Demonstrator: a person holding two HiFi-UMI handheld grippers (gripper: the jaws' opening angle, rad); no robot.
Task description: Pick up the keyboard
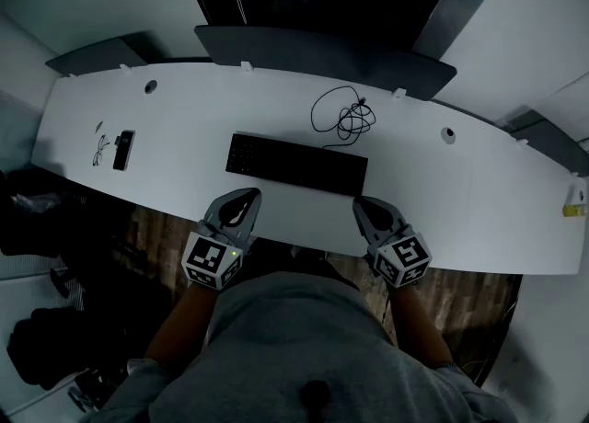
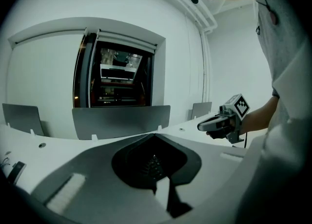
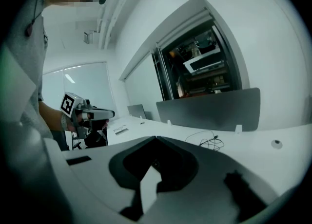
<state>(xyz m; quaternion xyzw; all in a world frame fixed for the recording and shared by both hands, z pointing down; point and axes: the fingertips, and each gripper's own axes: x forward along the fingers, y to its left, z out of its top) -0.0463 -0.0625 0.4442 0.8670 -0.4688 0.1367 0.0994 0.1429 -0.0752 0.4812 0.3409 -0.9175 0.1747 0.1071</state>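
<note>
- White, smooth and curved, a desk [image 1: 479, 200] is seen across the head view, with wood-patterned floor [image 1: 152, 237] below its near edge.
- Grey flat partition panels [image 1: 322, 55] are mounted upright along the far edge of the desk, and a dark glazed opening is seen in the wall behind them.
- The keyboard [image 1: 296, 164], black, flat and rectangular, is laid at the centre of the desk, parallel to the near edge.
- A thin black cable [image 1: 345, 118] is coiled loosely just behind the right half of the keyboard; it is kept apart from both tools.
- A dark flat device [image 1: 122, 149] and a small wiry item [image 1: 99, 147] are placed side by side at the left end, well apart from the keyboard.
- Round holes [image 1: 150, 86] are cut in the desk top near the far edge on each side.
- A small yellow item [image 1: 575, 211] is seen at the right edge.
- The left gripper [image 1: 245, 197] is held just in front of the left part of the keyboard, with its jaws brought fully together and nothing between them.
- The right gripper [image 1: 361, 202] is held at the near right corner of the keyboard, likewise closed and empty; contact with the keyboard cannot be determined.
- Nothing is placed between either tool and the keyboard.
</note>
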